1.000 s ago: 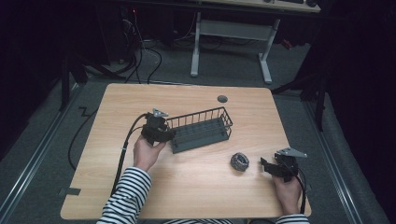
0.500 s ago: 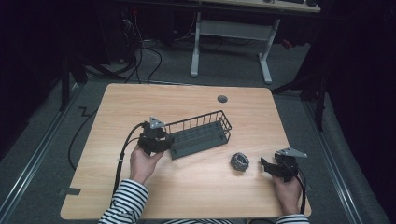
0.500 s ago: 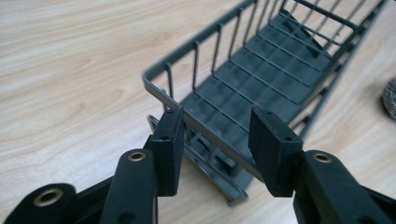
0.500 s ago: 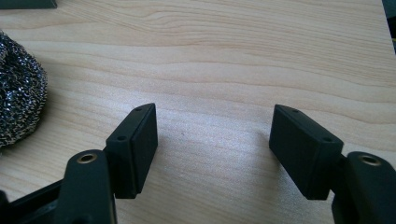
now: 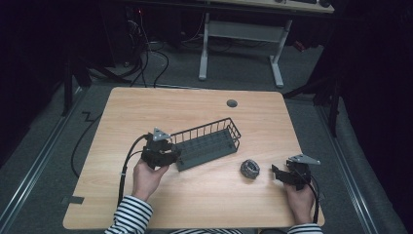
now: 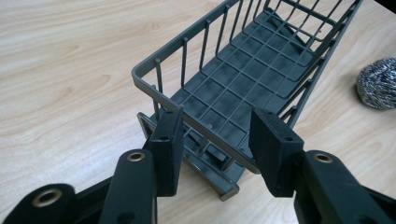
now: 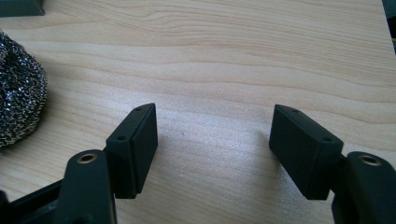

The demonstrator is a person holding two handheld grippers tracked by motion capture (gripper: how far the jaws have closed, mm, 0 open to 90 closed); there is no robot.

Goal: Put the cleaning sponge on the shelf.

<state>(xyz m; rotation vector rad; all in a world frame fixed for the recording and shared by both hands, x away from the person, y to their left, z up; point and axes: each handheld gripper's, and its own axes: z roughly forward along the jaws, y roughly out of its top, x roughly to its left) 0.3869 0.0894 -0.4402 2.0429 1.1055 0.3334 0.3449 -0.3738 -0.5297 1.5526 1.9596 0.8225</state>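
The grey wire basket lay at frame centre, its long axis rising toward the upper right; the left gripper clamped its lower-left end wall. The steel scourer sat just below-right of the basket, left of the right gripper, whose jaws gaped empty; that hand was nearer.

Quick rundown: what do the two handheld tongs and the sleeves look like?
Both tongs, left and right, are black, each topped by a grey three-cornered plate. Their jaws are flat rectangular black blocks with small screw holes, on arms with brass-ringed pivots. A black cable trails from each. Sleeves are striped black and white.
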